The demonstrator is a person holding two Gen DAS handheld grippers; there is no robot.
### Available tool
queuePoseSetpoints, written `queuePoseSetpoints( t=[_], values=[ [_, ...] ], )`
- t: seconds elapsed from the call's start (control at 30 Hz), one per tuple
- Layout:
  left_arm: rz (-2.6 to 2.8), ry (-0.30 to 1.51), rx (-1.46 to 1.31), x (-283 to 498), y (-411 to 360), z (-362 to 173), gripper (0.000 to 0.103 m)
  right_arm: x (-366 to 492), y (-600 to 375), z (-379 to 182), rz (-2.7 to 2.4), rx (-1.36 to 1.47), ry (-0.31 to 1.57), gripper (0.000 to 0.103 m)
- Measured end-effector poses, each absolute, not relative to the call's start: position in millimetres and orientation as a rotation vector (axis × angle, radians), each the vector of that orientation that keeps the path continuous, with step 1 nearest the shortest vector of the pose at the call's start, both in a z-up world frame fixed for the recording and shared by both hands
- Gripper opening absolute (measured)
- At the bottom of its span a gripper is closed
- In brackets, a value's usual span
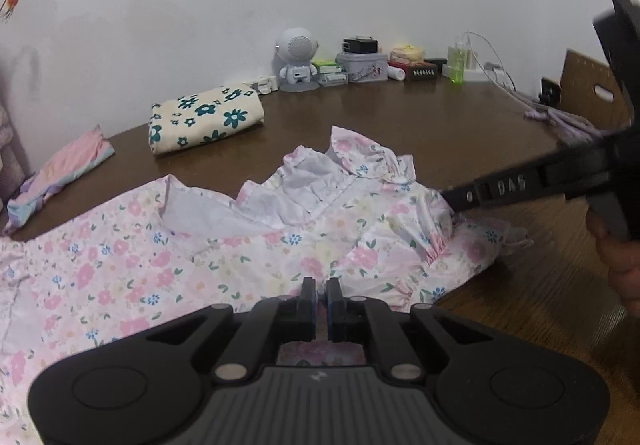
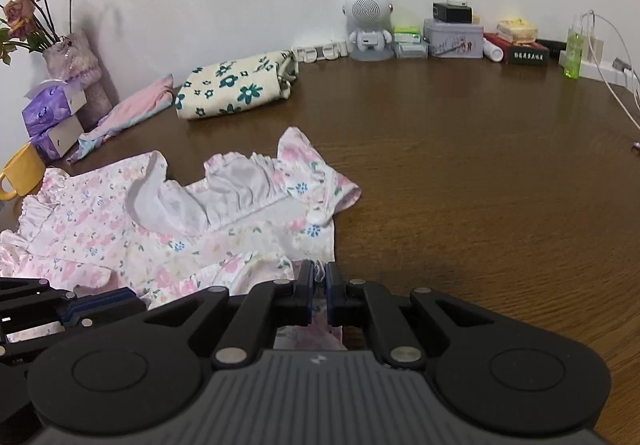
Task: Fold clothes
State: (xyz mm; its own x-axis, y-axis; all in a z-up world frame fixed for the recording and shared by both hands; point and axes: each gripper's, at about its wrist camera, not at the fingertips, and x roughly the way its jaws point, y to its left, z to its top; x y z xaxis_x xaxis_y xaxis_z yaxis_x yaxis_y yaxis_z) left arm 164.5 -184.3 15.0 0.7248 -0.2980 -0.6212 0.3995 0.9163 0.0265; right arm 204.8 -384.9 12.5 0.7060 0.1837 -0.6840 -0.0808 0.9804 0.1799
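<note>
A pink floral dress (image 1: pixel 168 245) with white ruffled collar lies spread on the brown wooden table (image 1: pixel 400 117); it also shows in the right wrist view (image 2: pixel 160 229). My left gripper (image 1: pixel 321 287) is shut on the dress fabric near its middle. My right gripper (image 2: pixel 319 277) is shut on the dress's right edge, with fabric pinched between the fingers. The right gripper also shows in the left wrist view (image 1: pixel 452 199), reaching the dress's ruffled sleeve from the right. The left gripper's fingers (image 2: pixel 100 301) show at the lower left of the right wrist view.
A folded cream cloth with teal flowers (image 2: pixel 236 85) and a folded pink garment (image 2: pixel 132 109) lie at the back left. A yellow mug (image 2: pixel 20 173), tissue packs (image 2: pixel 52 113) and a flower vase (image 2: pixel 76 61) stand left. A robot figure (image 2: pixel 368 25), tins, bottle and cables line the back wall.
</note>
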Motion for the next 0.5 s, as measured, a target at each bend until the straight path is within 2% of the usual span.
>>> queuePoseSetpoints(
  t=[0.2,0.5],
  values=[
    [-0.405,0.577,0.131,152,-177,27,0.008,205,-385,9,0.151,0.150,0.774,0.005],
    [-0.456,0.660,0.170,157,-189,8,0.009,203,-386,6,0.141,0.152,0.777,0.007]
  ],
)
